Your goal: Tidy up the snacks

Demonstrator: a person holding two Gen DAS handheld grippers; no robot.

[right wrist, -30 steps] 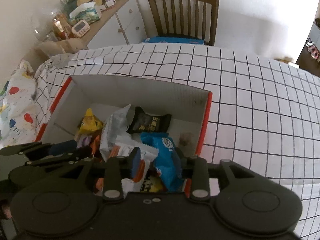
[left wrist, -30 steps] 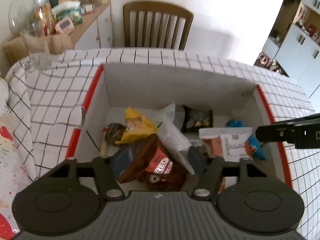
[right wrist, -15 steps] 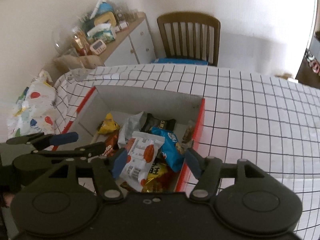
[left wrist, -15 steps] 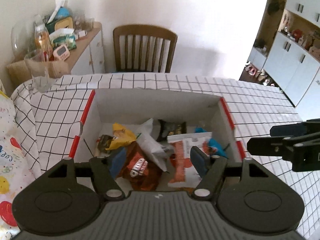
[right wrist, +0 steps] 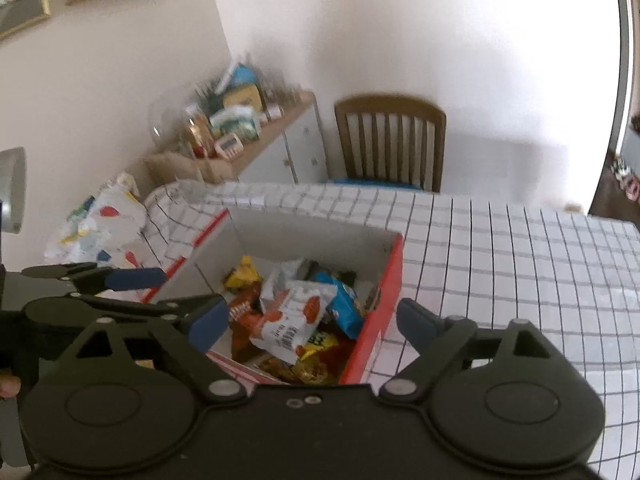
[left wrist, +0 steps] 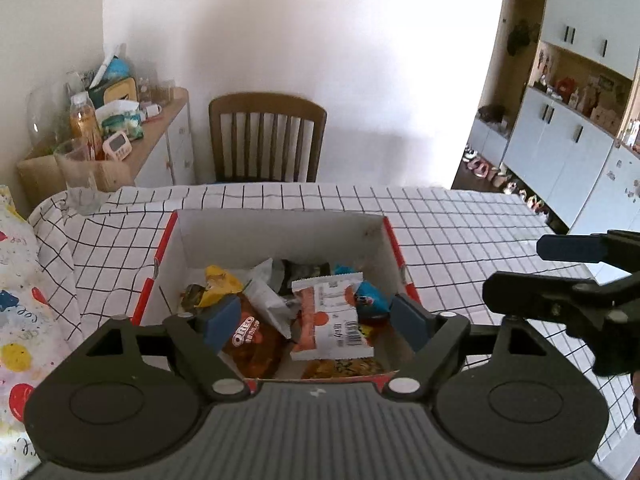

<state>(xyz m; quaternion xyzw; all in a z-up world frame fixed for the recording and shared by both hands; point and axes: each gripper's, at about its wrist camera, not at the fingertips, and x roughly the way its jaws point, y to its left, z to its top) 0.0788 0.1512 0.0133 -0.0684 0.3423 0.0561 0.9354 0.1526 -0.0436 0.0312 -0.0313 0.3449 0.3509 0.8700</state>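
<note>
Your left gripper (left wrist: 316, 322) hangs above the near end of the red-edged white cardboard box (left wrist: 280, 228), its blue-padded jaws spread wide and opening further, with nothing pinched between them. The snacks only show through the gap from below. Your right gripper (right wrist: 308, 322) is in the same condition: jaws far apart, opening, empty, poised over the near right corner of the box (right wrist: 384, 292). In the left wrist view your right gripper (left wrist: 560, 276) appears at the right edge, over the black-and-white checked tablecloth (left wrist: 460, 232) beside the box; in the right wrist view your left gripper (right wrist: 160, 292) shows at the left edge, by the box's left wall.

All the snacks lie loose inside the box. The white and orange snack packet with a barcode (left wrist: 332, 316) lies on top of the pile, towards the near side. Left of it is the brown Oreo packet (left wrist: 250, 340), partly under a crinkled white wrapper (left wrist: 266, 294). A yellow snack bag (left wrist: 220, 284) lies further back on the left, a black packet (left wrist: 304, 272) near the far wall, and a blue packet (left wrist: 370, 300) by the right wall. At the near edge a yellow and dark patterned packet (left wrist: 344, 366) sticks out from under the white and orange one.

Beyond the table stand a brown wooden slatted chair (left wrist: 266, 136) and, to its left, a white cupboard with a cluttered wooden top (left wrist: 168, 136). A clear drinking glass (left wrist: 78, 172) stands on the table's far left corner.
</note>
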